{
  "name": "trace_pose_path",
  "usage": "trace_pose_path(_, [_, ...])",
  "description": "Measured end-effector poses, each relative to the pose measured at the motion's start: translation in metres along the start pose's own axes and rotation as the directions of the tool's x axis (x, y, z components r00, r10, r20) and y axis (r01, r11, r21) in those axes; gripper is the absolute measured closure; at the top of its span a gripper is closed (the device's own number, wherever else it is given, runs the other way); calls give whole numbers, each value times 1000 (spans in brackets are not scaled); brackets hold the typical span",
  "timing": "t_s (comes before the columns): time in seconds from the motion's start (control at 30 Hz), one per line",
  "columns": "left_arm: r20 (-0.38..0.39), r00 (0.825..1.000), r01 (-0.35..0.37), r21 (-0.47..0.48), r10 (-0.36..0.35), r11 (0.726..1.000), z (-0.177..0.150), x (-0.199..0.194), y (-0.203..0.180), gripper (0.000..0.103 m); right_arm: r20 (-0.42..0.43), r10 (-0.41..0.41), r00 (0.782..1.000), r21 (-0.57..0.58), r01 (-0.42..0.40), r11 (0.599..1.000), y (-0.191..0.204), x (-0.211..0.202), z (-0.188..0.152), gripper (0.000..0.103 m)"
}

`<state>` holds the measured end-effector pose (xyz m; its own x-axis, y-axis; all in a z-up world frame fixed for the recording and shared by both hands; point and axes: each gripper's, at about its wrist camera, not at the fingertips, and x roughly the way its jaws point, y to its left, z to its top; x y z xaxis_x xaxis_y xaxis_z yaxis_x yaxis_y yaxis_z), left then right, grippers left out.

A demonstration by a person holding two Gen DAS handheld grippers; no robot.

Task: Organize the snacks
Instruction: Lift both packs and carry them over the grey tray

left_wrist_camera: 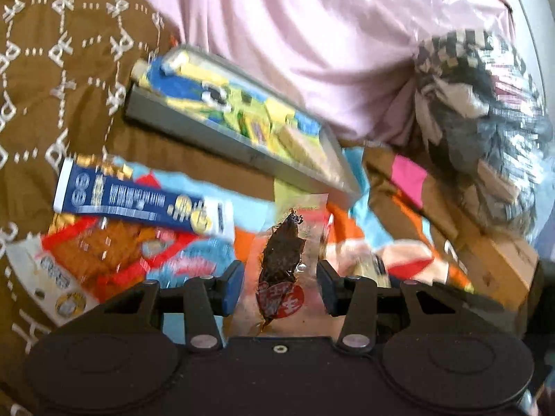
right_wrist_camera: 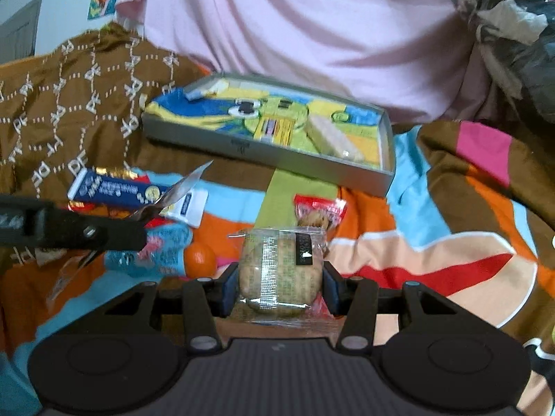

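Observation:
In the left wrist view my left gripper [left_wrist_camera: 280, 282] stands open around a clear packet of dark dried snack [left_wrist_camera: 282, 260]; the pads do not touch it. In the right wrist view my right gripper [right_wrist_camera: 280, 289] is shut on a clear-wrapped round biscuit [right_wrist_camera: 279, 272]. The left gripper's arm [right_wrist_camera: 69, 228] shows at the left there, with the clear packet [right_wrist_camera: 173, 194] at its tip. A grey tin tray [right_wrist_camera: 270, 154] with a cartoon lining holds a pale bar [right_wrist_camera: 333, 135]. It also shows in the left wrist view [left_wrist_camera: 222, 145].
A blue box [left_wrist_camera: 138, 202] and an orange-and-white snack bag [left_wrist_camera: 86, 256] lie at the left on the striped blanket [right_wrist_camera: 433, 260]. A red packet [right_wrist_camera: 321, 211], an orange ball [right_wrist_camera: 200, 260], a brown patterned cloth [right_wrist_camera: 69, 104] and a pink cover [right_wrist_camera: 312, 27] surround them.

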<state>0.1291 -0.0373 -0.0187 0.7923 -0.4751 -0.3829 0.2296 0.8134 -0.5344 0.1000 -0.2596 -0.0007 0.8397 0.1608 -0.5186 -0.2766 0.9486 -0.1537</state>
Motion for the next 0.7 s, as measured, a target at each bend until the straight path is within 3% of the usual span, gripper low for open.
trace_pose_path(0.3, [149, 988, -49, -15, 51, 999, 41, 8, -28, 55, 145, 9, 989, -51, -2, 999, -9, -4, 33, 50])
trace_pose_path(0.47, [204, 973, -100, -54, 109, 994, 69, 28, -29, 55, 238, 3, 971, -90, 19, 996, -14, 28, 52, 50])
trace_pose_path(0.7, [266, 947, -169, -53, 177, 984, 115, 61, -20, 55, 274, -32, 961, -55, 48, 997, -23, 71, 73, 50])
